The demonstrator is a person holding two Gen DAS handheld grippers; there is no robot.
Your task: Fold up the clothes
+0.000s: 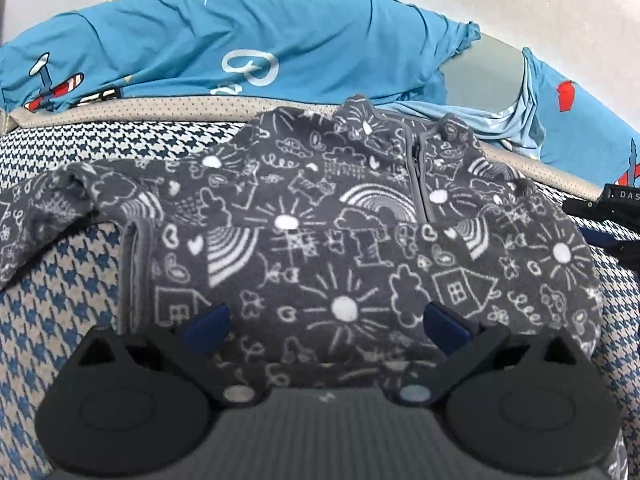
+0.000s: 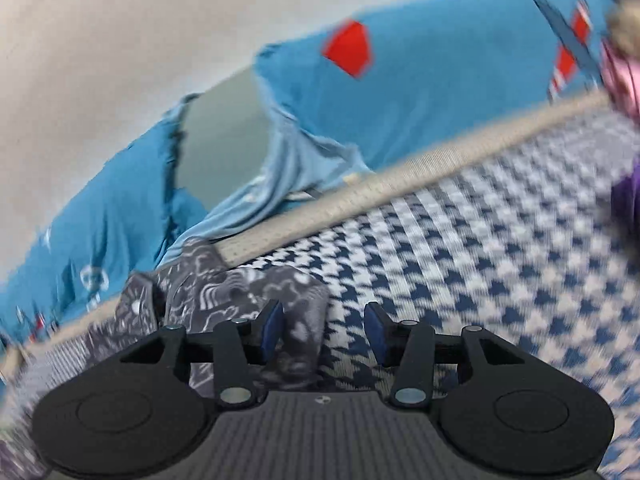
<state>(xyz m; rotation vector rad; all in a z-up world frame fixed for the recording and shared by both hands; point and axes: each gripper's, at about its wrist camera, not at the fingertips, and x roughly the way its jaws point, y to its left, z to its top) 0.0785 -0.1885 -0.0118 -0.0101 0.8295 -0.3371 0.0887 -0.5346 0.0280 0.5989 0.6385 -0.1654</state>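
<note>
Even, soft light (right wrist view motion-blurred).

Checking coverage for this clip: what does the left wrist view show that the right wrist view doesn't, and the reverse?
Only the left wrist view shows the whole grey doodle-print top spread out, with its zipper collar, a sleeve trailing left, and the open left gripper over its lower part. Only the right wrist view, which is blurred, shows the open right gripper at the top's edge, plus pink and purple items at far right. Both share the top, the blue-and-white houndstooth cover and the blue printed bedding.
</note>
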